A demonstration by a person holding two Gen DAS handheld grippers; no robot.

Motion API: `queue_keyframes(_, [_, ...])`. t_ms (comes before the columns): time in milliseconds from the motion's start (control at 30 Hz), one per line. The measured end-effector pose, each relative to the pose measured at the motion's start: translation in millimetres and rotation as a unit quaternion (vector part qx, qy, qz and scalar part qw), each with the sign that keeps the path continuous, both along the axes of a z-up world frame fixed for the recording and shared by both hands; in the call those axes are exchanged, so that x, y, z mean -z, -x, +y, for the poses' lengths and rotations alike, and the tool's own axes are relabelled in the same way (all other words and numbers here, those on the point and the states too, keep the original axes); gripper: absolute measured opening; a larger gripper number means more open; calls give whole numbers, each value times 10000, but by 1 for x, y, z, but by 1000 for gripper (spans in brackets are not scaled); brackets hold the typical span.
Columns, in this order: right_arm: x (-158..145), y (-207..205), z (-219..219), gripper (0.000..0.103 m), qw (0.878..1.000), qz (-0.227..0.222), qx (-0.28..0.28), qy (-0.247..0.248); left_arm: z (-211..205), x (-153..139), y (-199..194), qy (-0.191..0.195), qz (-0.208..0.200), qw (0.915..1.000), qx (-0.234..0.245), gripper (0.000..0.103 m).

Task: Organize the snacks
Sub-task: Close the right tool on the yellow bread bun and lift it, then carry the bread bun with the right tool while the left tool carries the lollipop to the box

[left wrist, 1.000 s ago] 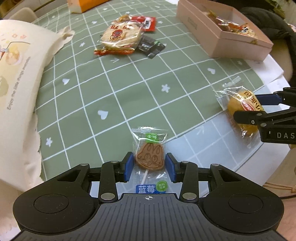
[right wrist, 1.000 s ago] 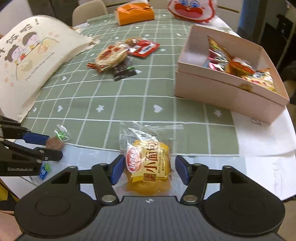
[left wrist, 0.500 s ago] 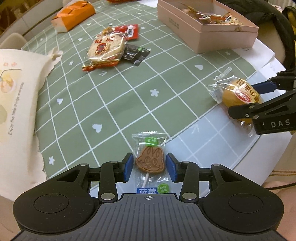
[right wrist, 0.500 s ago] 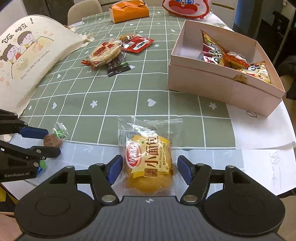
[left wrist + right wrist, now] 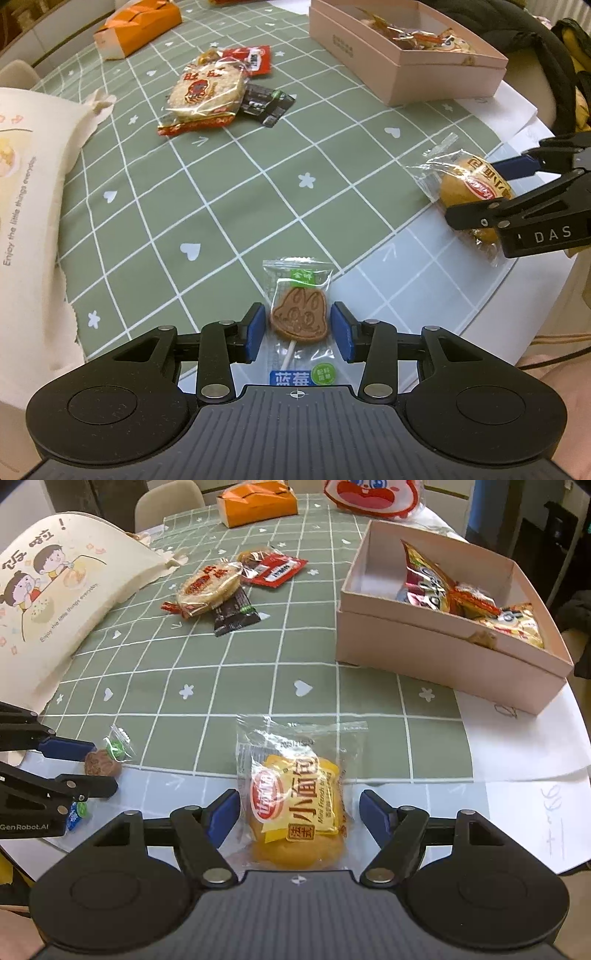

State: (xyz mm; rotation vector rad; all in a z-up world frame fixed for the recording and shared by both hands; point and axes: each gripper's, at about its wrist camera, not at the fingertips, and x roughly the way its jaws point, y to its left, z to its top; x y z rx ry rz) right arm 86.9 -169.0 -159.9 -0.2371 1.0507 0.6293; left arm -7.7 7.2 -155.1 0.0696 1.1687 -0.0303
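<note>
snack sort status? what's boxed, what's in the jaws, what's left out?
Done: a few packets lie in the pink box. In hand: nothing gripped; the left gripper straddles the lollipop, and the right gripper, jaws just opening, straddles the bread roll. Left: both, plus the rice cracker pile.

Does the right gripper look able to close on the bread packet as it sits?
Probably yes. The right gripper has just been opening and straddles the bread packet; nothing sits between its pads and the wrapper.

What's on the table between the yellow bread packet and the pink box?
Nothing. In the right wrist view, only bare green checked cloth lies between the bread packet and the pink box.
</note>
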Motion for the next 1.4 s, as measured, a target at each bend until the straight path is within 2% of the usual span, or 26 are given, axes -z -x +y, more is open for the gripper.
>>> queue_keyframes(100, [-1,-1,5,72,9999,-36,-112,-24,1,1,5,26,-127,9999,31,45])
queue_keyframes(233, [-4,-2,10,59,9996,-83,-251,-39,-2,0,9,10,-187,9998,27,41])
queue_keyframes(300, [-7,-2,10,56,9995,-85,-306,-66,-8,0,13,-3,-250,9996,122,41])
queue_keyframes(500, [-14,-3,1,54,9994,-106,-327,-55,-22,-7,13,115,-386,9987,314,40])
queue_keyframes(667, [-21,-11,-22,53,9999,-67,-89,-60,-27,-25,-1,453,-602,9966,320,40])
queue_keyframes(767, [-34,-21,-41,52,9997,-222,131,-49,-26,-49,-15,770,-913,9924,307,40])
queue_keyframes(833, [-56,-33,-58,50,9983,-402,343,-230,-27,-74,-29,905,-1236,9875,366,40])
queue_keyframes(933, [-109,-54,-80,50,9918,-998,591,-535,-29,-121,-60,1072,-1825,9763,455,40])
queue_keyframes(1067, [-190,-82,-95,50,9766,-1908,541,-837,-39,-183,-113,1323,-2558,9561,547,40])
queue_keyframes(1133, [-221,-97,-96,50,9690,-2232,483,-939,-48,-198,-142,1434,-2744,9494,525,40])
queue_keyframes(1200, [-239,-114,-99,50,9646,-2347,503,-1094,-58,-195,-167,1540,-2734,9487,397,40])
queue_keyframes(1267, [-245,-130,-104,50,9614,-2364,631,-1255,-68,-182,-187,1562,-2660,9509,264,40])
queue_keyframes(1400, [-224,-153,-114,50,9616,-2301,762,-1287,-80,-134,-212,1817,-2256,9571,-7,40])
